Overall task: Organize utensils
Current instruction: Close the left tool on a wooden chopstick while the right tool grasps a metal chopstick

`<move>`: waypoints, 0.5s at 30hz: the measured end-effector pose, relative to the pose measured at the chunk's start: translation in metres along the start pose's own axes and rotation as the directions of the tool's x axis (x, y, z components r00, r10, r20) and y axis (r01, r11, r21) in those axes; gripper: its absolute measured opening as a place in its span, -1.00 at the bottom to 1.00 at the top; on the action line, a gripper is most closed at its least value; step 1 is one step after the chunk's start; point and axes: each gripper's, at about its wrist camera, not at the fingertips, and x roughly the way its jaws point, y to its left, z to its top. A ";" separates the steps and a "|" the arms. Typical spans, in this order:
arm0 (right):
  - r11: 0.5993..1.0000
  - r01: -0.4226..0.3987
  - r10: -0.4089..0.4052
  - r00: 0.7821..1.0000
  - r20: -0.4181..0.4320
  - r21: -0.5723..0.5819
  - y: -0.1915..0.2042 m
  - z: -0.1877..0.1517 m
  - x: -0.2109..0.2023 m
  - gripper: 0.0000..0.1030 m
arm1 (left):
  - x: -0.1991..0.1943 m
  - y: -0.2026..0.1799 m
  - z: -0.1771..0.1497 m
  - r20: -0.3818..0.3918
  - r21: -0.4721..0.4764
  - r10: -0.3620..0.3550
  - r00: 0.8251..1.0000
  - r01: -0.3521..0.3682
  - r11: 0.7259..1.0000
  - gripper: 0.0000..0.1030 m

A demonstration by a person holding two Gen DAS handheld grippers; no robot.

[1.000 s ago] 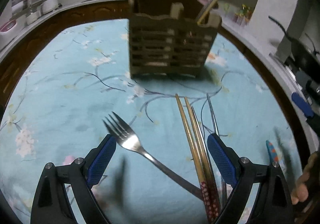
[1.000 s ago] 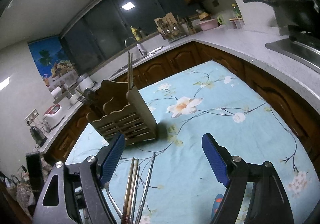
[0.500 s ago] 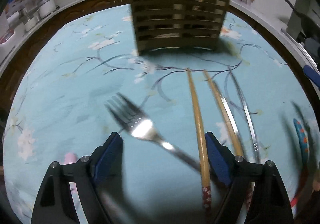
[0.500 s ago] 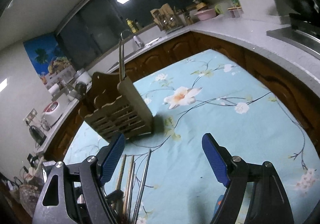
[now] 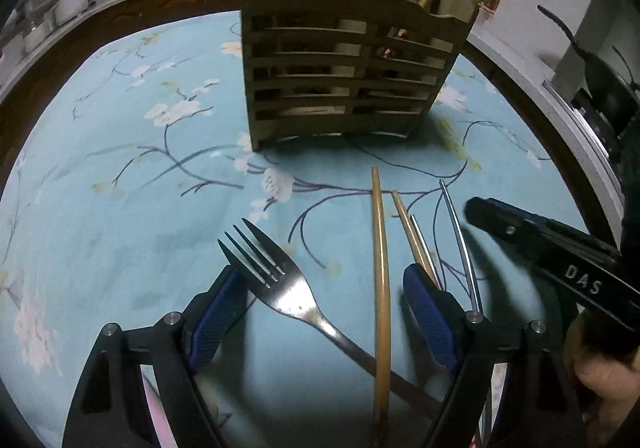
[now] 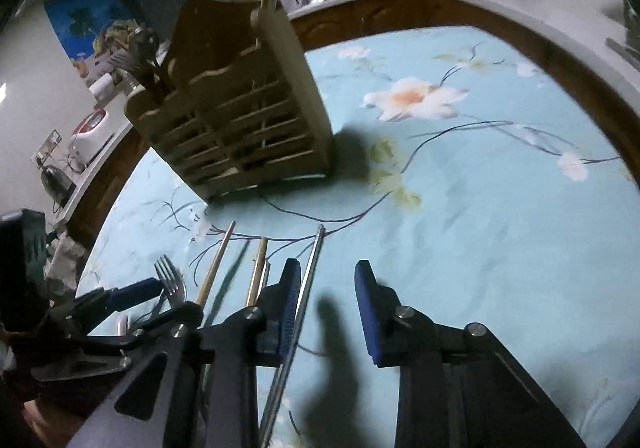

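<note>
A steel fork lies on the blue floral tablecloth, tines pointing away. My left gripper is open low over it, with the fork and a wooden chopstick between its fingers. More chopsticks, wooden and steel, lie to the right. A slatted wooden utensil holder stands behind with chopsticks in its right compartment. My right gripper is open, partly narrowed, low over the cloth; a steel chopstick lies by its left finger. The fork also shows in the right wrist view.
The holder holds a fork and dark utensils at its far-left side. The table's wooden edge curves around the cloth. White countertops with jars and appliances lie beyond. The right gripper's finger reaches in at the right of the left wrist view.
Both grippers have dropped lower and nearer the utensils. The right gripper has tilted down from the room toward the cloth, narrowed its jaws, and entered the left wrist view.
</note>
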 end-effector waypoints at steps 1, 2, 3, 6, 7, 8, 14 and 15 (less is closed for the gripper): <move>1.000 0.000 0.000 1.000 -0.011 -0.007 0.001 0.002 0.005 -0.44 | 0.003 0.000 0.002 -0.007 0.008 0.008 1.000 -0.008 1.000 0.59; 1.000 -0.008 0.008 1.000 -0.021 -0.008 0.002 0.004 0.009 -0.44 | 0.005 0.000 0.003 -0.013 0.012 0.018 1.000 -0.018 1.000 0.57; 1.000 -0.012 0.012 1.000 -0.026 -0.011 0.002 0.006 0.012 -0.44 | 0.005 0.000 0.003 -0.020 0.007 0.021 1.000 -0.021 1.000 0.54; 0.999 -0.003 0.000 0.998 -0.061 -0.039 0.007 0.013 0.024 -0.54 | 0.011 0.000 0.001 -0.029 0.026 0.039 0.999 -0.038 0.999 0.53; 0.999 0.004 -0.008 0.997 -0.072 -0.053 0.008 0.014 0.028 -0.60 | 0.011 0.000 0.000 -0.034 0.034 0.051 0.998 -0.050 0.998 0.53; 0.998 0.016 -0.020 0.997 -0.070 -0.068 0.010 0.015 0.030 -0.70 | 0.012 -0.001 0.000 -0.034 0.039 0.052 0.998 -0.051 0.998 0.53; 0.992 0.038 -0.048 0.995 -0.087 -0.118 0.009 0.014 0.030 -0.87 | 0.008 0.007 0.003 -0.034 0.005 -0.012 0.999 0.012 1.000 0.53; 0.993 0.041 -0.051 0.995 -0.088 -0.115 0.006 0.013 0.026 -0.87 | 0.007 0.007 0.006 -0.027 0.000 -0.026 0.999 0.026 1.000 0.53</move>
